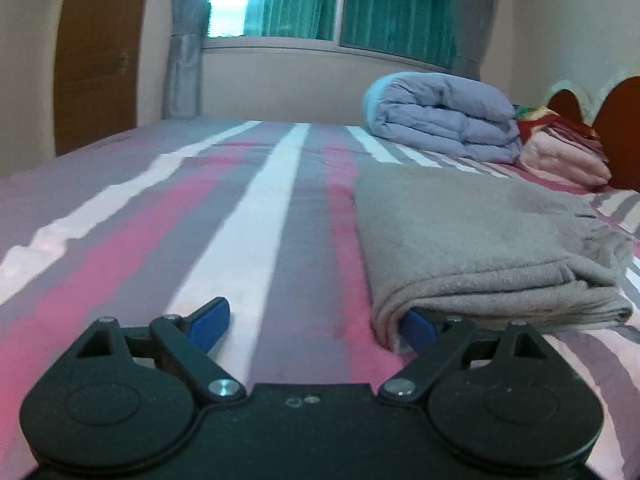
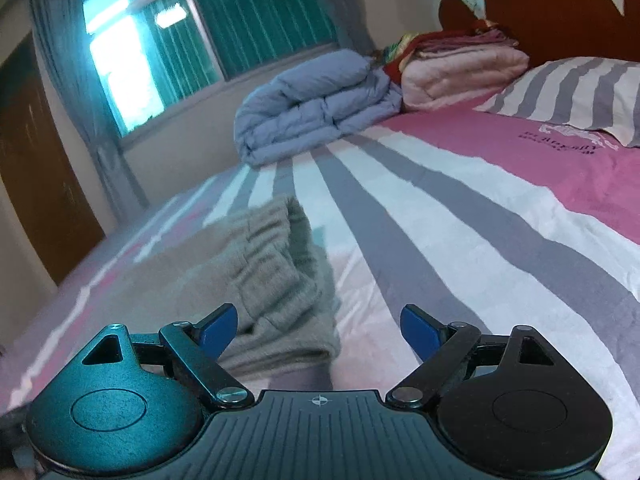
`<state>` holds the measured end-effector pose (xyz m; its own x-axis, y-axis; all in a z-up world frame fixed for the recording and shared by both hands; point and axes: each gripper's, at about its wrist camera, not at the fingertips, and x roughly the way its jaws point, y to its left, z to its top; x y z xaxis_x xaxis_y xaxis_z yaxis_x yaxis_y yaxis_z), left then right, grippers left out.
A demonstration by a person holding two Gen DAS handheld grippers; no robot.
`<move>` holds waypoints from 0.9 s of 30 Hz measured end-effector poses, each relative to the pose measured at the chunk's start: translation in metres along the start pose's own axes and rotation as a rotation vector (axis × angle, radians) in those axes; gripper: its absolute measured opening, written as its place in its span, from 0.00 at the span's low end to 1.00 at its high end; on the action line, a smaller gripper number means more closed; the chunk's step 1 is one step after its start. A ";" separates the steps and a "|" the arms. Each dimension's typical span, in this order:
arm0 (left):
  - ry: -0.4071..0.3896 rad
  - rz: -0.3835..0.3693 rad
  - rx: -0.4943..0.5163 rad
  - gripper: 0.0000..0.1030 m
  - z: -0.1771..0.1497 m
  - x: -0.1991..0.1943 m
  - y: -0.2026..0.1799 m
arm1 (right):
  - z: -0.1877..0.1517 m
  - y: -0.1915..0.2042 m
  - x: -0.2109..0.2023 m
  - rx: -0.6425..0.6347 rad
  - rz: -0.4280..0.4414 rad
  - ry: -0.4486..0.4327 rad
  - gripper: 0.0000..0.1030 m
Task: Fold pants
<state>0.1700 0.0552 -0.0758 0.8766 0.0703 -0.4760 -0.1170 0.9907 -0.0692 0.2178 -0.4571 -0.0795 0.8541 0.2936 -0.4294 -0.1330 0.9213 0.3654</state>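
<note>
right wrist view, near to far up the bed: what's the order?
right gripper, jaws open → folded grey pants → rolled blue duvet → folded pink blanket stack → wooden headboard.

The left hand-held gripper [image 1: 314, 326] points slightly downward, its jaws spread wide and its blue fingers [image 1: 210, 322] well apart. The right hand-held gripper [image 2: 320, 330] is rolled to one side, jaws likewise wide apart, gripping nothing.
</note>
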 end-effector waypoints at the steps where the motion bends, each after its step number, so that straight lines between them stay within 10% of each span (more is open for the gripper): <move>1: 0.002 0.010 0.009 0.81 -0.001 -0.003 0.001 | 0.000 0.000 0.002 -0.002 -0.002 0.004 0.85; 18: -0.049 0.056 -0.279 0.85 0.010 -0.024 0.066 | 0.017 -0.003 0.046 0.201 0.178 0.047 0.84; 22: -0.026 0.058 -0.249 0.86 0.014 -0.014 0.058 | 0.019 0.005 0.069 0.170 0.152 0.108 0.44; 27: -0.008 0.067 -0.232 0.87 0.012 -0.007 0.055 | 0.021 0.018 0.053 0.081 0.123 0.038 0.39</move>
<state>0.1628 0.1104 -0.0655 0.8670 0.1369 -0.4791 -0.2782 0.9307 -0.2374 0.2712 -0.4305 -0.0782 0.8141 0.4134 -0.4078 -0.1925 0.8547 0.4822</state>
